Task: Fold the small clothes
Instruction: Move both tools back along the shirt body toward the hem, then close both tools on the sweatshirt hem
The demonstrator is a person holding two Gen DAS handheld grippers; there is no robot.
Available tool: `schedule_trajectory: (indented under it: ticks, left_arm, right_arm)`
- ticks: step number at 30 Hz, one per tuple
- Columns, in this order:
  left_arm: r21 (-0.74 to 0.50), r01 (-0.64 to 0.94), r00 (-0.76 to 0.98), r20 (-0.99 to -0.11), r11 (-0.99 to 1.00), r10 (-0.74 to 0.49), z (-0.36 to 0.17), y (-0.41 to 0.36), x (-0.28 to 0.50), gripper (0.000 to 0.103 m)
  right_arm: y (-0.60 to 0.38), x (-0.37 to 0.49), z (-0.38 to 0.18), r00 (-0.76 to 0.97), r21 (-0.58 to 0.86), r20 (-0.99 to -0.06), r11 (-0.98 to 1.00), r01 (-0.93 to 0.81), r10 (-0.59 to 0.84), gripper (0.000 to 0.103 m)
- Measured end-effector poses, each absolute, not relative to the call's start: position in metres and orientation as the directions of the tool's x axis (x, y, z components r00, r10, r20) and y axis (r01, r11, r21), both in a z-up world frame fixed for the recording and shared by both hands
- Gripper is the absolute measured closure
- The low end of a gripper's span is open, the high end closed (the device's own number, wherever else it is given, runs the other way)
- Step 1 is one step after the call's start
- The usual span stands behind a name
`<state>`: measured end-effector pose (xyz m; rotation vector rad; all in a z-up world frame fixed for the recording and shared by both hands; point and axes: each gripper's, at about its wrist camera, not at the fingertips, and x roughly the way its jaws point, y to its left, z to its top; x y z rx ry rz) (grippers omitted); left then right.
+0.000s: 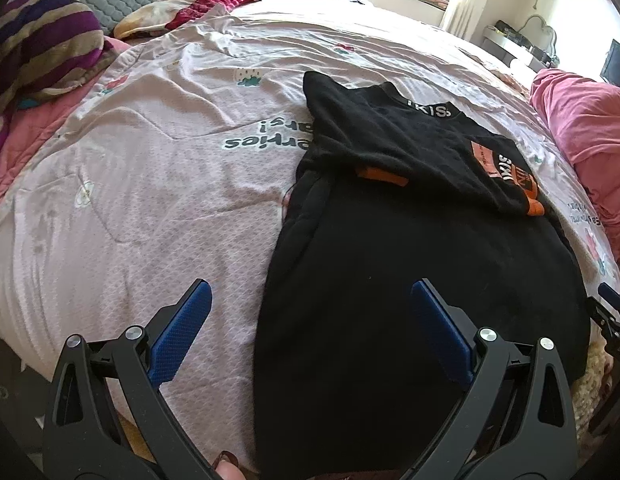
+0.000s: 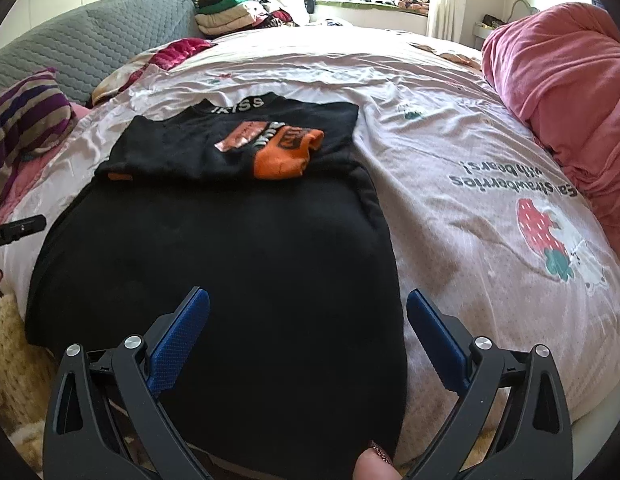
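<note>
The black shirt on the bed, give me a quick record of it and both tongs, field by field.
garment: black shirt, lying flat on the bed sheet
fold state: both sleeves folded in across the chest, orange cuff on top
collar: far end, white lettering
hem: near end, at the bed edge
left tongs: open, empty, over the shirt's left hem corner
right tongs: open, empty, over the right hem corner
</note>
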<state>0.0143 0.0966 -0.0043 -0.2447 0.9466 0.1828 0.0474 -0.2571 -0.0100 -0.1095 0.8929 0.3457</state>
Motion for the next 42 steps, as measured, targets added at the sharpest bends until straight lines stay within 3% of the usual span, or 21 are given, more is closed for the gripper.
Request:
schedule_trajectory:
  ticks: [20,25,31,42]
  left_arm:
    - [-0.196,-0.254,0.542,-0.84,0.947,-0.028,-0.021,0.111,-0.037,0.011]
    - [-0.226,-0.238,0.537,-0.841,0.945,-0.066,-0.023,0.107,-0.044,0.036]
    - [-0.266,-0.219,0.521,-0.845,0.939,-0.118,-0.03,0.103,-0.051,0.054]
    - [-0.29,-0.203,0.46,-0.871,0.935,-0.17,-0.051,0.091,-0.058,0.059]
  right_arm:
    - [-0.272,0.024,-0.018,0.564,0.015,-0.802,0.95,-0.312,0.198,0.005]
    - [-0.274,0.021,-0.018,0.564,0.013,-0.803,0.951,-0.308,0.193,0.005]
    - [-0.275,0.019,-0.018,0.563,0.011,-0.804,0.951,-0.309,0.192,0.005]
    - [-0.28,0.01,-0.024,0.531,0.027,-0.825,0.951,-0.309,0.196,0.005]
